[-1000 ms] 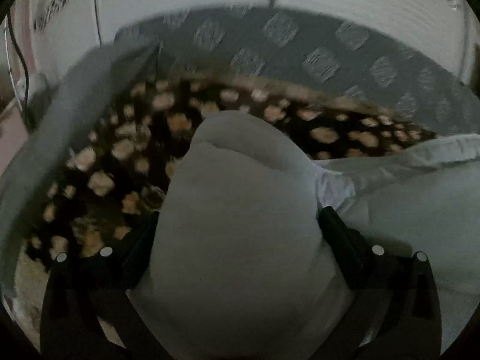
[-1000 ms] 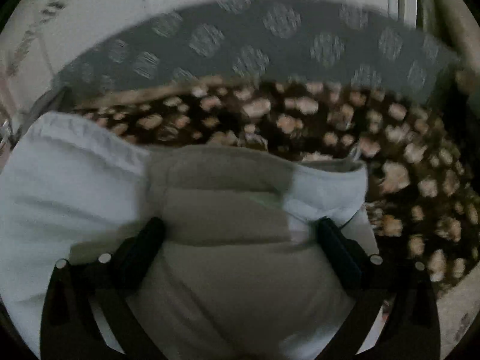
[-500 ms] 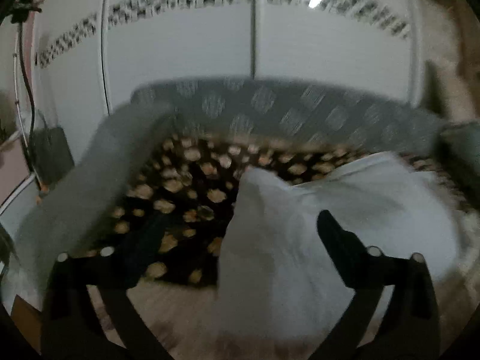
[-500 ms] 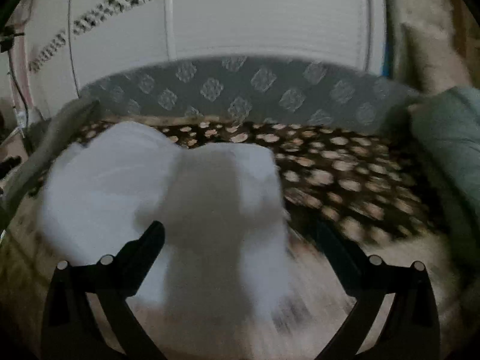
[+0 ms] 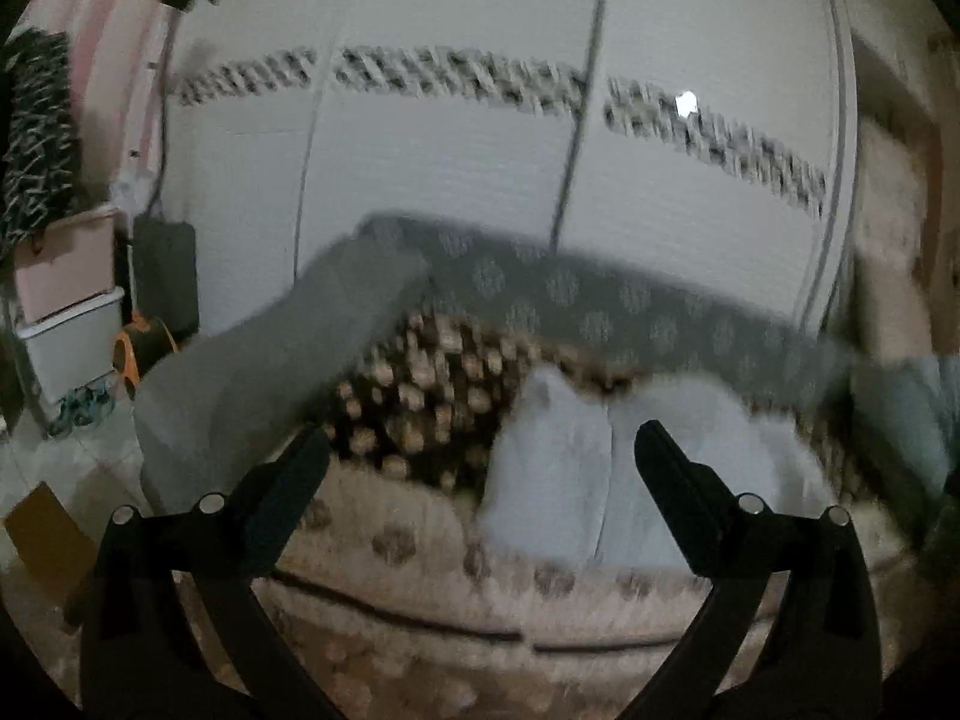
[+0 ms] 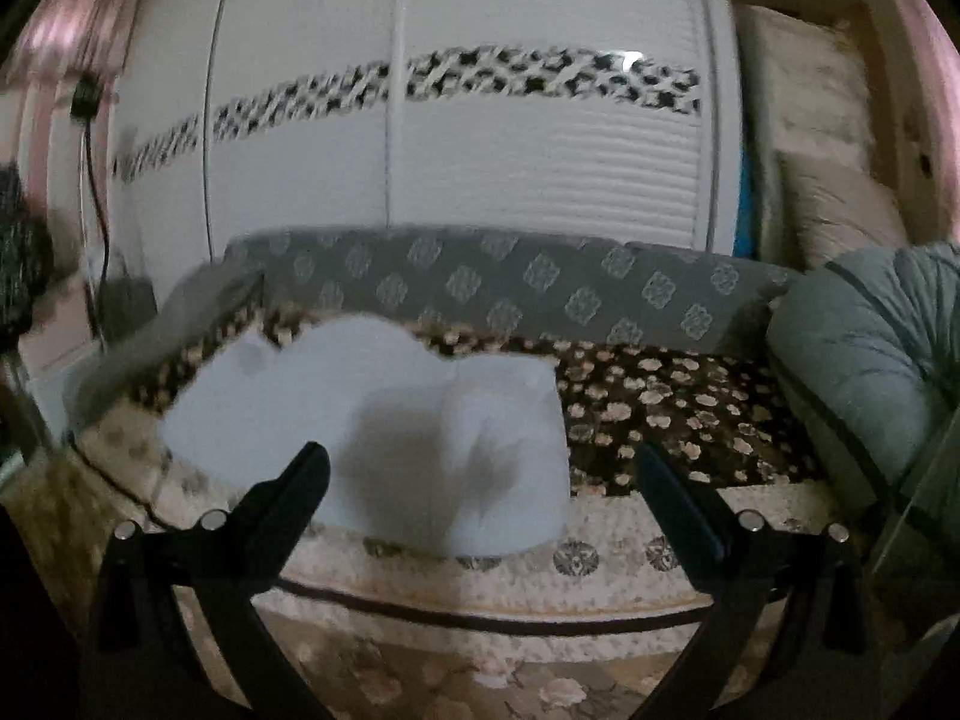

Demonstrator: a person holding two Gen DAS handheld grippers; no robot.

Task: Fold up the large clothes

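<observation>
Both tongs, left tongs (image 5: 480,456) and right tongs (image 6: 480,468), stand wide open and empty, clear of the white garment (image 6: 384,426), which lies bunched near the bed's front edge (image 6: 600,576); risk: the loose bundle slumps or slides off, undoing folds

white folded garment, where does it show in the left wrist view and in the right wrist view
Left wrist: the white folded garment lies right of centre, low, running behind the right-hand finger.
Right wrist: it sits centre-left, above the left-hand finger.
Shared landmark: the grey patterned cover runs along the bed's far edge, behind the garment.
</observation>
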